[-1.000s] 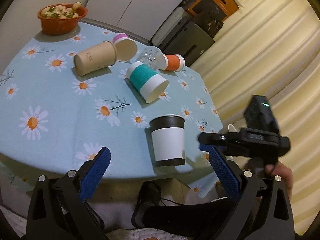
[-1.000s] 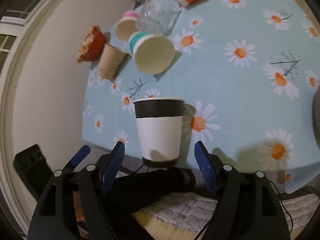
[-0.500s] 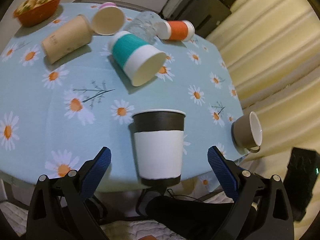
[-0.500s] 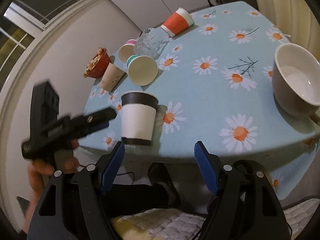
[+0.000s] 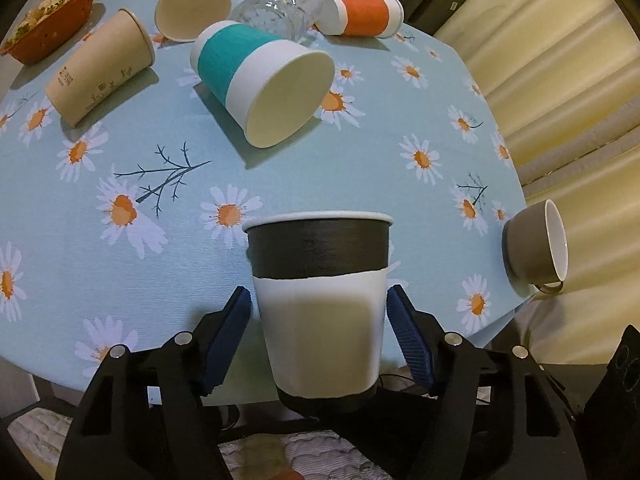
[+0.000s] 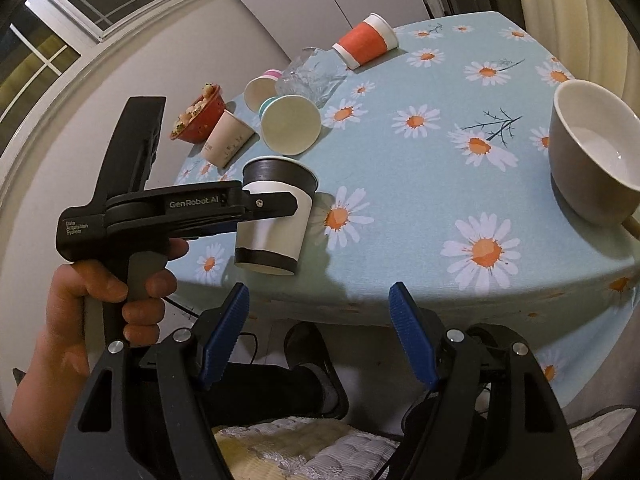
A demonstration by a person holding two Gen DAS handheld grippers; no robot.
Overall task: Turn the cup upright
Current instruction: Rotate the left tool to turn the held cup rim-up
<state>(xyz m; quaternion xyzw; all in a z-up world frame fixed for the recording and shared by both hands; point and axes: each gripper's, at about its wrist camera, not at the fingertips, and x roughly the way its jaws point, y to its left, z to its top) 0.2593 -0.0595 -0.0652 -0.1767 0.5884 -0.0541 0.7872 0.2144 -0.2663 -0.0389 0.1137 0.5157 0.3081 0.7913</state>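
Observation:
A black-and-white paper cup [image 5: 320, 304] stands upright near the table's front edge; it also shows in the right wrist view [image 6: 276, 216]. My left gripper [image 5: 318, 316] has its blue pads on either side of the cup's white band, touching or nearly touching it. In the right wrist view the left gripper [image 6: 276, 204] reaches across the cup. My right gripper [image 6: 318, 316] is open and empty, off the table's front edge. A teal-and-white cup [image 5: 260, 80], a tan cup [image 5: 100, 72], a pink-based cup [image 5: 192, 8] and an orange cup [image 5: 360, 14] lie on their sides.
A clear glass [image 5: 280, 6] lies on its side among the cups. An orange bowl of food [image 5: 48, 36] sits far left. A grey mug [image 5: 536, 244] lies at the table's right edge [image 6: 592, 156]. The daisy tablecloth [image 5: 160, 240] covers the table.
My left gripper has moved forward and narrowed around the black-and-white cup. My right gripper has pulled back from the cup and off the table edge.

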